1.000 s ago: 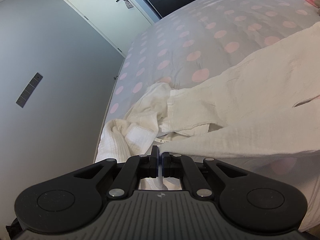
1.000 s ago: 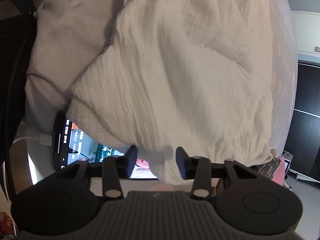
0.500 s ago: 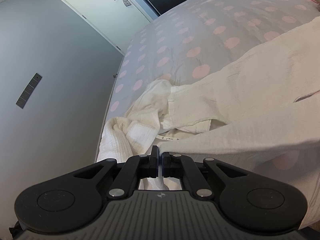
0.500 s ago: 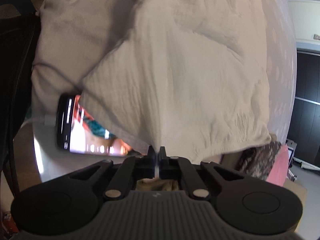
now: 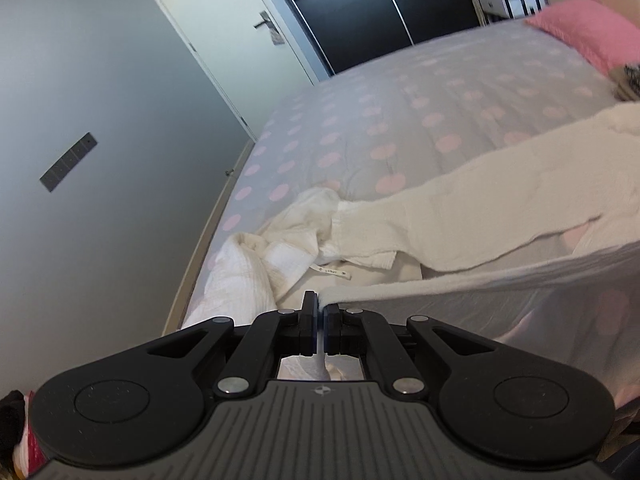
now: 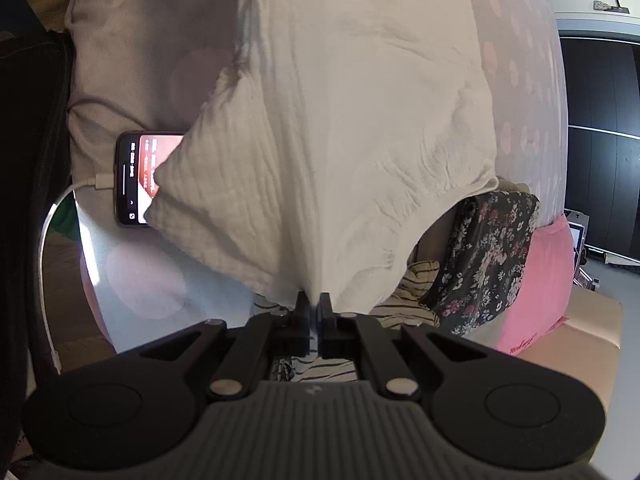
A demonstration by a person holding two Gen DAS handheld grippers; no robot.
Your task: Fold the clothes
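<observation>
While each hand-held gripper, left [image 5: 320, 310] and right [image 6: 314, 308], pinches an edge of the cream garment [image 5: 480, 216] lifted partly off the polka-dot bed [image 5: 380, 120], its sleeve lies crumpled, so folding looks unfinished.

1. Garment [image 5: 480, 216]: cream white, crinkled weave.
2. Bedspread [image 5: 380, 92]: pale grey with pink dots.
3. Pillow [image 5: 592, 36]: pink.
4. Floral cloth [image 6: 488, 256]: dark, small flowers.
5. Striped cloth [image 6: 416, 280]: cream with dark stripes.
</observation>
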